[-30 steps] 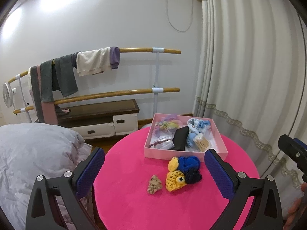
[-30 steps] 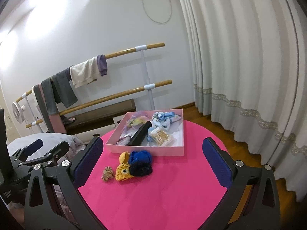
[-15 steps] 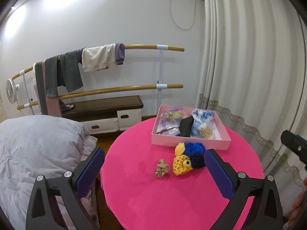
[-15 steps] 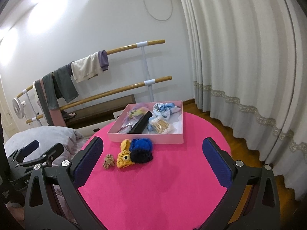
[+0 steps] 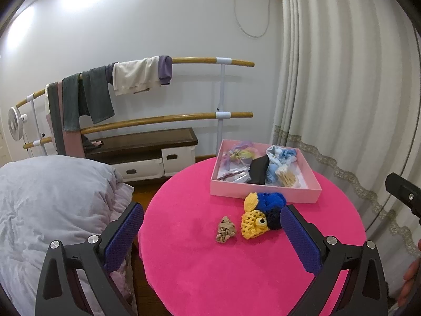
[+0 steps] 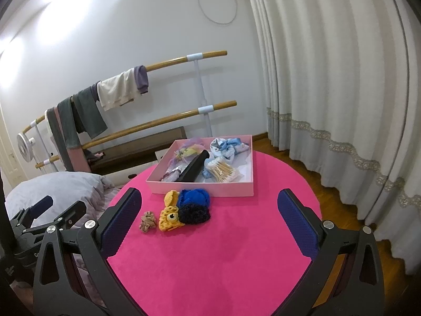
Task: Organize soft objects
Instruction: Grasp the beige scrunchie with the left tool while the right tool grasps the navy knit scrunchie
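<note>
A yellow, blue and dark crochet toy (image 5: 263,214) (image 6: 185,209) lies on the round pink table (image 5: 236,271) (image 6: 223,250), just in front of a shallow pink box (image 5: 263,193) (image 6: 205,184). A small beige scrunchie (image 5: 225,229) (image 6: 147,221) lies to the toy's left. The box holds a black pouch (image 6: 193,169), blue-white cloth (image 6: 229,147), cotton swabs (image 6: 221,169) and a pastel hair tie (image 6: 186,152). My left gripper (image 5: 210,234) and right gripper (image 6: 209,222) both hover open above the near table, holding nothing.
A grey duvet (image 5: 50,200) lies left of the table. Behind stand wooden rails with hanging clothes (image 5: 110,92), a low dark bench with white drawers (image 5: 147,152), and a small fan (image 5: 14,123). Cream curtains (image 5: 342,92) hang at the right.
Both grippers have drawn back and up from the table, so the box and toy look smaller and farther. Both stay open; nothing on the table has moved.
</note>
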